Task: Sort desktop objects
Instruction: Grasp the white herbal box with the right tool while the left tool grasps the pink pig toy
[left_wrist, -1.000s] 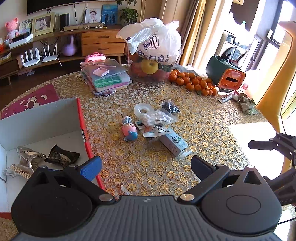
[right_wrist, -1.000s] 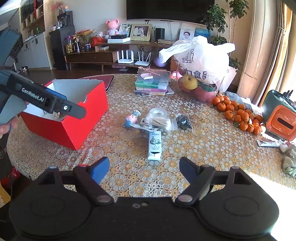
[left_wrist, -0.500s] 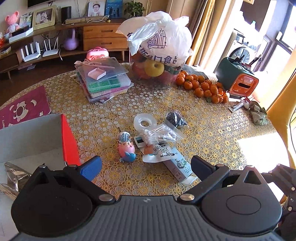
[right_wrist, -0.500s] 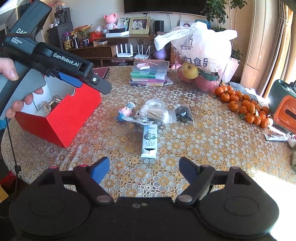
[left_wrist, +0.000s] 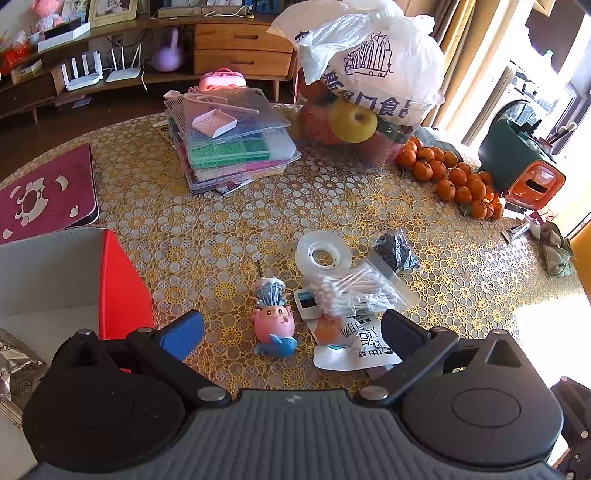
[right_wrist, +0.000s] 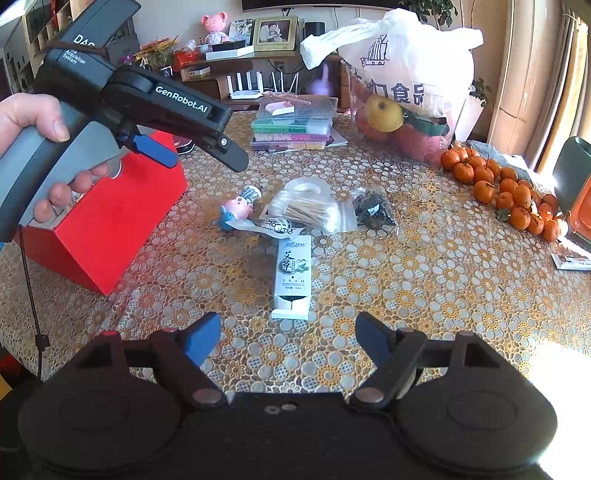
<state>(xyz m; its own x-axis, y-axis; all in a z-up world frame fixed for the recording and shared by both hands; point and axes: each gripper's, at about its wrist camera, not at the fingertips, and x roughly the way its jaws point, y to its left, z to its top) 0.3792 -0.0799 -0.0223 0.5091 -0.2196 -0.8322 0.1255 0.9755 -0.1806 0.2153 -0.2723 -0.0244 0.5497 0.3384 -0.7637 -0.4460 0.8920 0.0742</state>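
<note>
Red cardboard marks the goal: the red box (right_wrist: 110, 225) sits at the left edge of the table (right_wrist: 424, 280), mouth up, and a crinkled foil packet (left_wrist: 14, 365) already lies inside, so that is where the clutter seems meant to go. The left gripper (left_wrist: 291, 328) hangs over the little heap in the middle of the table, fingers spread wide and holding nothing. Right between its tips sits the pink pig toy (left_wrist: 273, 321), lying flat on the lace cloth, just beside the box's near corner. My read: that toy is the next pick, and the wide spread is there to straddle its round body.

Beside the pig, touching or overlapping one another, lie a white sachet (left_wrist: 351, 347), a bag of cotton swabs (left_wrist: 354, 291), a tape roll (left_wrist: 323, 254) and a dark packet (left_wrist: 395, 249). They are heaped so loosely that a careless close could drag the sachet along with the toy.

The right gripper (right_wrist: 288, 332) waits low at the near edge of the table, also unclenched and empty, lined up on the white carton (right_wrist: 293, 280) that lies alone on the cloth, its long axis pointing along the fingers. From that view a hand (right_wrist: 40, 147) is seen gripping the left tool's handle above the box.

Oranges (right_wrist: 506, 192) and the stacked plastic cases (left_wrist: 229, 144) toward the far edge sit well apart from the action.
</note>
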